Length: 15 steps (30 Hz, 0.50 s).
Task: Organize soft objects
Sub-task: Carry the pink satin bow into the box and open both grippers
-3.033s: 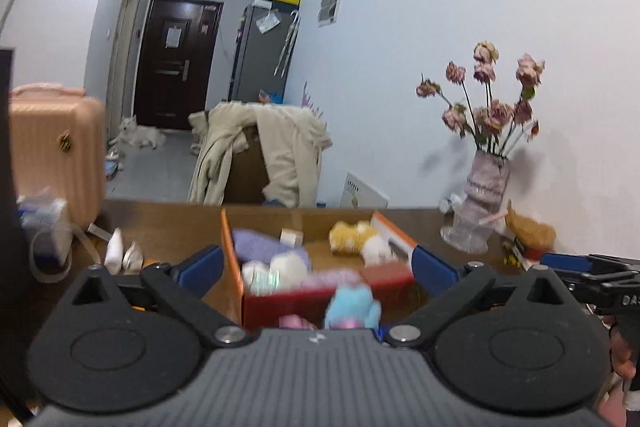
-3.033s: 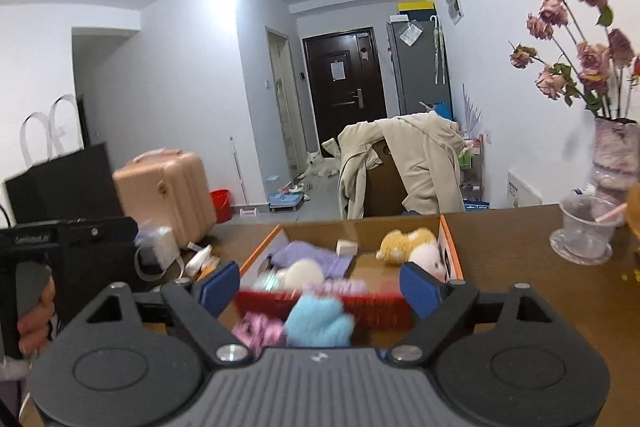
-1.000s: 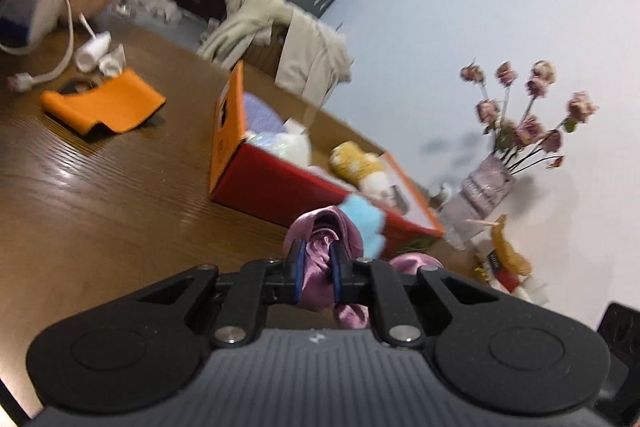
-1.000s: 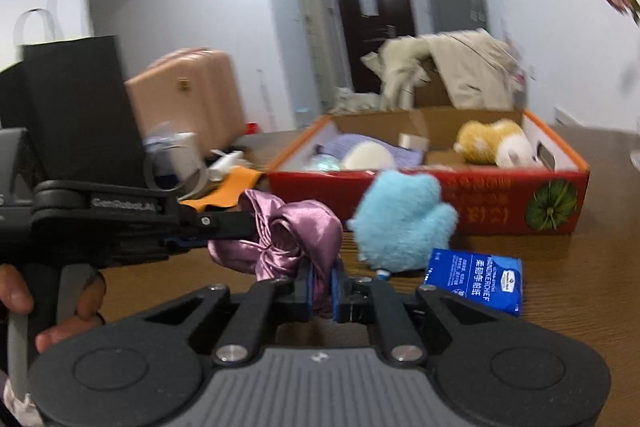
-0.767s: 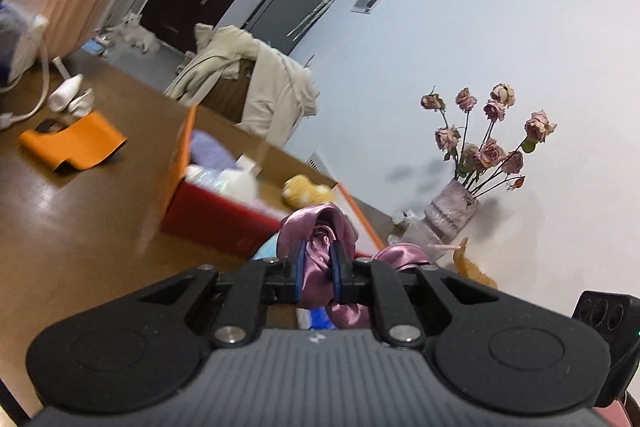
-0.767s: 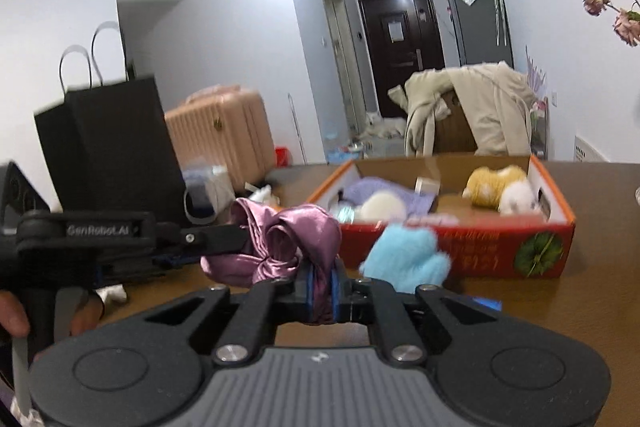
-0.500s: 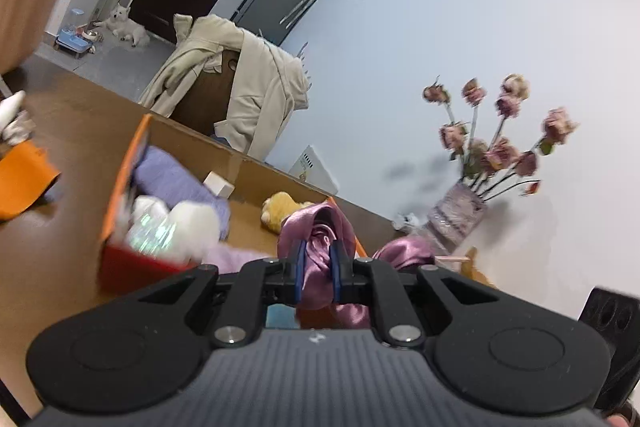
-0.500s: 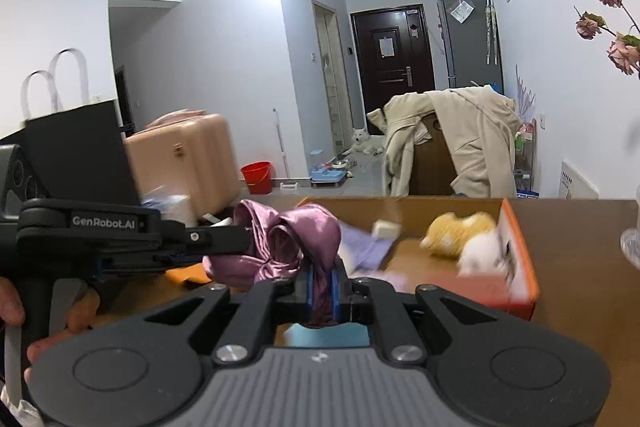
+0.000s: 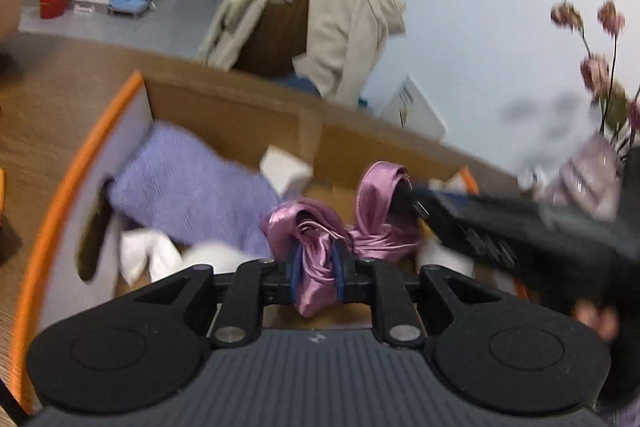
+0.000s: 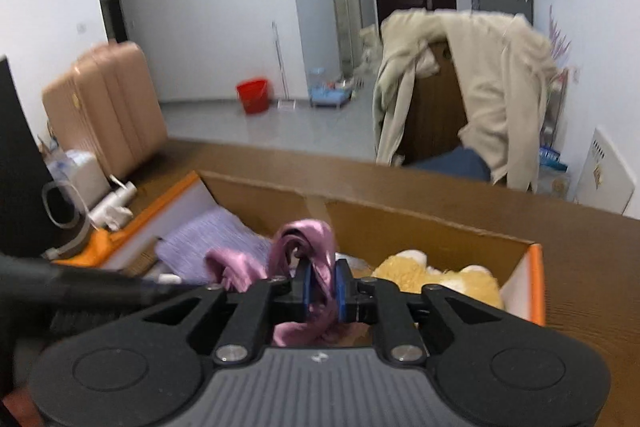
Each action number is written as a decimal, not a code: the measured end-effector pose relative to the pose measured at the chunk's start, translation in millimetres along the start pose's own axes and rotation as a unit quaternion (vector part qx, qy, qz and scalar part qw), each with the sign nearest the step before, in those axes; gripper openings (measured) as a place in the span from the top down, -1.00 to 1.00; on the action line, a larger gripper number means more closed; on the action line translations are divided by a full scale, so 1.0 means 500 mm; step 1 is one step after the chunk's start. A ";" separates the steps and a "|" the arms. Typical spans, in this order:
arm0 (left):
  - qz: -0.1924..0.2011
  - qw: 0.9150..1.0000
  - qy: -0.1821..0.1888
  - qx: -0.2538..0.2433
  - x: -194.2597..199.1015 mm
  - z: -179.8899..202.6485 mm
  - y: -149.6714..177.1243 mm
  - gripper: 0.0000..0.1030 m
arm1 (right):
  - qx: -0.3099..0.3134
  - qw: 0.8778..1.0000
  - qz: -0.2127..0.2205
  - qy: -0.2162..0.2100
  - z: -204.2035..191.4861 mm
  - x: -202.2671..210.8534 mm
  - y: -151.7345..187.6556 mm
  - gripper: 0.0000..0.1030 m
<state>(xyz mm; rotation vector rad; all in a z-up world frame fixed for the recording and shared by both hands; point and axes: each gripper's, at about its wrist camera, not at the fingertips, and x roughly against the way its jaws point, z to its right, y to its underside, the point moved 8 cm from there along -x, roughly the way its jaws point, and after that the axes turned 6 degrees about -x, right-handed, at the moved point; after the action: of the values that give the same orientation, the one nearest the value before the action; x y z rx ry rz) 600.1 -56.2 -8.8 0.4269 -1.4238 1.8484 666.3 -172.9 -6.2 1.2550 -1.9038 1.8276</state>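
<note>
Both grippers carry one pink satin cloth (image 9: 320,227) between them, and it now hangs over the open cardboard box (image 9: 224,107), so the step in hand is the delivery of this soft item into the box. Judged from how things lie, what remains is to lower it a little and let go.

The left gripper (image 9: 316,277) is clenched on one bunched end of the cloth: the satin fills the narrow gap between its blue pads and spills out below them. The right gripper (image 10: 322,287) grasps the other end in the same way, with a loop of satin standing up above its jaws; its jaws have just been opening slightly, yet the cloth is between the pads and looks pinched there.

Relative to the box, the cloth sits above the middle of the interior, inside the far wall and between the lilac knitted cloth (image 9: 188,187) on one side and the yellow plush toy (image 10: 436,275) on the other. White soft items (image 9: 152,255) lie near the box's front wall, below the left jaws.

The next move calls for both jaws to release together, so the cloth drops whole inside and does not drape over the orange rim (image 10: 536,283). The bench (image 10: 592,267) surrounds the box.
</note>
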 end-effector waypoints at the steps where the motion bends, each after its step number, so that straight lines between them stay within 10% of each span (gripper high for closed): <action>1: -0.006 1.000 -0.003 -0.007 -0.005 0.001 0.010 0.65 | 0.006 1.000 -0.009 0.008 0.000 -0.019 0.001 0.69; 8: 0.028 0.998 -0.024 -0.042 0.060 -0.004 0.016 0.12 | -0.025 1.000 0.012 -0.006 0.009 0.005 0.004 -0.11; 15: 0.079 0.994 -0.021 -0.077 0.218 0.023 0.023 -0.12 | -0.045 0.997 0.067 -0.007 0.019 0.174 0.012 -0.36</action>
<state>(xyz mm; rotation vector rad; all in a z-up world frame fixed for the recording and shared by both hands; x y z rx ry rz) 517.3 -29.2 59.0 0.2826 -1.6573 1.8449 612.8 -218.4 46.0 1.1410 -2.0996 1.7762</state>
